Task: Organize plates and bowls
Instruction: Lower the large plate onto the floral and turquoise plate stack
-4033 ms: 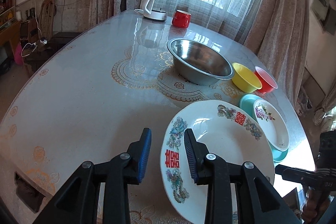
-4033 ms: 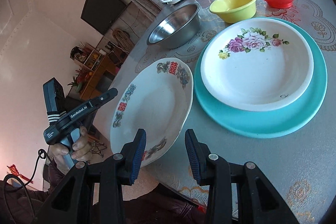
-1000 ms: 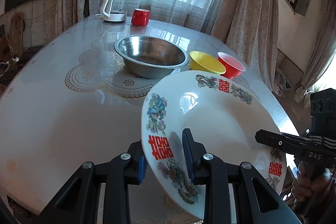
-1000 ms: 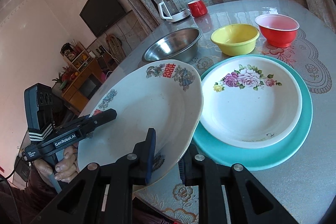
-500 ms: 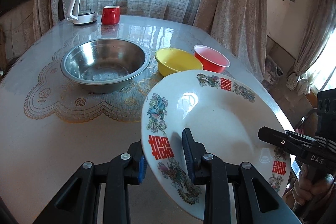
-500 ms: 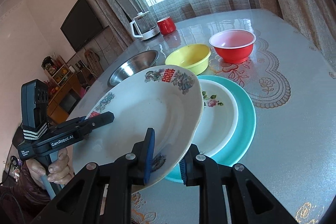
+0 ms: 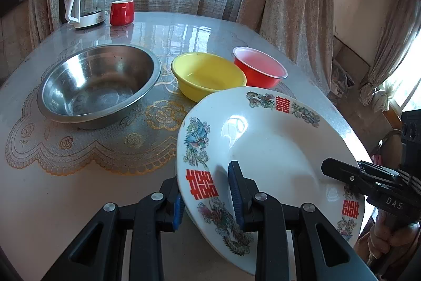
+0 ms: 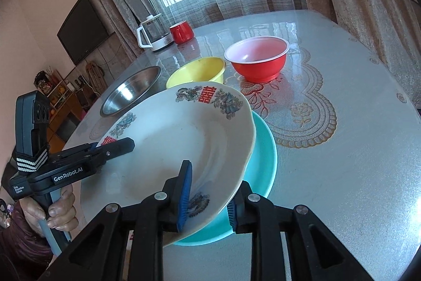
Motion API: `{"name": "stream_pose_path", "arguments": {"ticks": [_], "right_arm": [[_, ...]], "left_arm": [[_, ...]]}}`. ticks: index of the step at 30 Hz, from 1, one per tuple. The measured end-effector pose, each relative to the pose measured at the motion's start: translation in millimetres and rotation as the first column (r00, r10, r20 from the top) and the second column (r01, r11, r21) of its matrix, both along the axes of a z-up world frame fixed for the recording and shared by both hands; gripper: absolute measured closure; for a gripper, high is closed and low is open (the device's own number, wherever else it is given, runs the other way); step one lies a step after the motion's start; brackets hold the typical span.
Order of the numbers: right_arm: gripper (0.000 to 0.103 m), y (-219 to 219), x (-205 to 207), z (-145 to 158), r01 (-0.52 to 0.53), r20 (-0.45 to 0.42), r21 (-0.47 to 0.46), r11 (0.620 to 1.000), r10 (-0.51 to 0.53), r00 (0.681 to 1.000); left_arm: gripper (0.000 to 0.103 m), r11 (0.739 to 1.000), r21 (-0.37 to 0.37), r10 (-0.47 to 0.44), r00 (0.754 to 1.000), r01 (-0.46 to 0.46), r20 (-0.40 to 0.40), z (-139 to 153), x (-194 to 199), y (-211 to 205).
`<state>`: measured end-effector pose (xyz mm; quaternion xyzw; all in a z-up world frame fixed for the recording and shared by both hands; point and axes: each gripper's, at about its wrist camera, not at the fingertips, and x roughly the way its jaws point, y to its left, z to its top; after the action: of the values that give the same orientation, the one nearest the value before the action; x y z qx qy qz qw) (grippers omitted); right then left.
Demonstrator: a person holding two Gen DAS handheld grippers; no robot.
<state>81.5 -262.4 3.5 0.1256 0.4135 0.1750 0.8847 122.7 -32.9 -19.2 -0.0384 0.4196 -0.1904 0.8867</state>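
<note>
Both grippers hold one large white plate (image 7: 265,149) with red characters and dragon patterns. My left gripper (image 7: 208,198) is shut on its near-left rim; my right gripper (image 8: 208,198) is shut on the opposite rim. The plate (image 8: 168,144) hangs tilted over the teal plate (image 8: 265,157), hiding the floral plate that lay on it. Beyond stand a steel bowl (image 7: 97,83), a yellow bowl (image 7: 208,75) and a red bowl (image 7: 259,66). These bowls also show in the right wrist view: steel (image 8: 131,91), yellow (image 8: 197,70), red (image 8: 257,57).
A white kettle (image 7: 86,5) and a red mug (image 7: 121,12) stand at the far edge by the window curtains. The round table (image 8: 355,149) has a lace-pattern cover. The table edge is close to me on both sides.
Both grippers closed on the white plate, lifted it off the table and carried it right, over the teal plate. It now covers the floral plate.
</note>
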Motion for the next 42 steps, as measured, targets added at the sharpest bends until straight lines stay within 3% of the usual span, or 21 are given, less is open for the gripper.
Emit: {"name": "stream_pose_path", "arguments": {"ticks": [11,14,22,32,42], "right_arm": [[0.076,4.5,5.1,-6.8,0.022,0.02,-0.084,0.996,-0.02,1.0],[0.075,3.9,7.6,-14.9,0.033,-0.014,-0.115,0.993,-0.035,0.999],[0.073,2.0,5.4,-18.9,0.046,-0.014,-0.083,0.995,-0.047,0.999],[0.073,-6.1,-10.7,-13.2,0.091,-0.024,-0.008,0.996,-0.091,0.996],[0.077,-2.6,-21.8,-9.4,0.14,0.058,-0.065,0.988,-0.137,0.989]], "left_arm": [[0.071,1.0,0.003,0.004,1.0,-0.004,-0.022,-11.7,5.4,-4.8],[0.072,0.999,0.037,-0.006,1.0,0.006,-0.006,-12.2,3.2,-10.6],[0.07,0.997,0.077,0.012,1.0,-0.013,0.021,-10.5,-1.7,-13.2],[0.07,0.996,0.073,0.043,0.998,-0.046,0.039,-5.2,-15.5,-7.6],[0.07,0.995,0.084,0.053,0.997,-0.058,0.053,-5.4,-23.1,-11.3]]}}
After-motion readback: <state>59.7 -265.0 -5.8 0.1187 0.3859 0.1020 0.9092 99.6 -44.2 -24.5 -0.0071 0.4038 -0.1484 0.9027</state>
